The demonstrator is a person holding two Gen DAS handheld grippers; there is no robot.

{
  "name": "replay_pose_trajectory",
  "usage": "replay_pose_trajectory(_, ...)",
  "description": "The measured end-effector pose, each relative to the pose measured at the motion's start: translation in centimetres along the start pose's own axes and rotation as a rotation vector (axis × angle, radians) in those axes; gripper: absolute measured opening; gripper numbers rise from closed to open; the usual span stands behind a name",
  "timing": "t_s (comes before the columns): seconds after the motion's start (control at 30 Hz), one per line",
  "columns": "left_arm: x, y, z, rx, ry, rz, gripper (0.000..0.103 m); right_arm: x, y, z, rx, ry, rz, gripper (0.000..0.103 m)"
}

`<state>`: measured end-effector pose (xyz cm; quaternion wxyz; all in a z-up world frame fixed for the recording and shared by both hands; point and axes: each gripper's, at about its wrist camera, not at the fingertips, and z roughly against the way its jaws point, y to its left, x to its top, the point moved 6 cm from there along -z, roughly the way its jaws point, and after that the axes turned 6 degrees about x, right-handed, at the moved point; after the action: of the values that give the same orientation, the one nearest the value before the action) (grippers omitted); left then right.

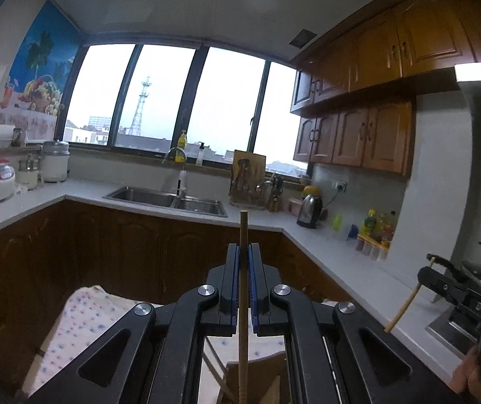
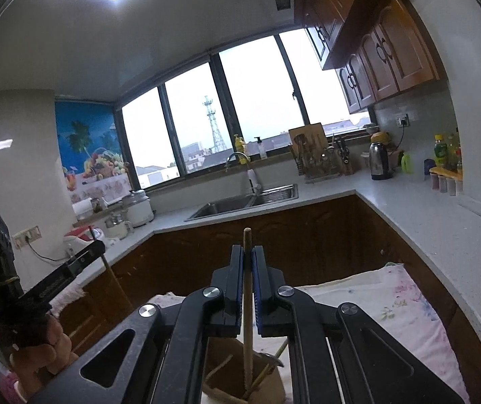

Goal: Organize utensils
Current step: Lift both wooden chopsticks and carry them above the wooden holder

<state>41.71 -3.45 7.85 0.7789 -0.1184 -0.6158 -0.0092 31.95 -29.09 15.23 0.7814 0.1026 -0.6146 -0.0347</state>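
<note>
Each chopstick looks light, thin and stiff, prob wood or bamboo, so it'll pivot or slip if pinched too near an end; I'd judge a hold around mid-length safest, squeezed gently, since a stick this slim could snap or roll between flat pads

The left chopstick [image 1: 244, 289] is pale tan, straight, round-tipped, standing about upright between the blue pads of the left tongs [image 1: 244, 252], which are closed down on it w/ only the stick's width between the jaws. Its top pokes past the fingertips; the lower end runs down toward a tan holder [image 1: 267, 387] below

The right chopstick [image 2: 248, 289] is a similar tan stick, darker at the tip, gripped the same way by the right tongs [image 2: 248, 254], jaws nearly together on it. Its lower end reaches into the holder [image 2: 220, 353], which already has a few other sticks leaning inside, one w/ a metal end

The holder sits on a flowery cloth [image 2: 392, 299] over what seems a small table; can't tell its edges. Behind, the kitchen bench [image 1: 324, 235] w/ sink [image 1: 166, 198] is well apart
</note>
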Motion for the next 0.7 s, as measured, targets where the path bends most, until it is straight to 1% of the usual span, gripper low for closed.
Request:
replay_pose_trajectory(0.2, -4.7, -0.5, -3.2, 0.031, 0.007, 0.040, 0.003, -3.4, -1.1, -1.3, -0.014, 0.041, -0.020, 0.005)
replay_pose_trajectory(0.3, -6.7, -0.9, -4.3, 0.038, 0.038, 0.036, 0.003, -5.0, -1.8, -1.9, -0.022, 0.074, -0.040, 0.005)
replay_pose_trajectory(0.43, -8.6, -0.7, -5.0, 0.039, 0.080, 0.025, 0.003, -6.8, -2.3, -2.4, -0.019, 0.115, -0.074, 0.005)
replay_pose_trajectory(0.53, -8.9, -0.2, -5.2, 0.031, 0.110, 0.019, 0.004, -8.0, -2.4, -2.9, -0.019, 0.145, -0.079, 0.005)
replay_pose_trajectory(0.6, -8.9, -0.4, -5.3, 0.028, 0.099, 0.001, 0.004, -8.0, -2.4, -2.9, -0.035, 0.143, -0.068, 0.006)
replay_pose_trajectory(0.7, -8.0, -0.1, -5.3, 0.023, 0.111, -0.009, 0.004, -8.0, -2.5, -3.0, -0.035, 0.153, -0.081, 0.006)
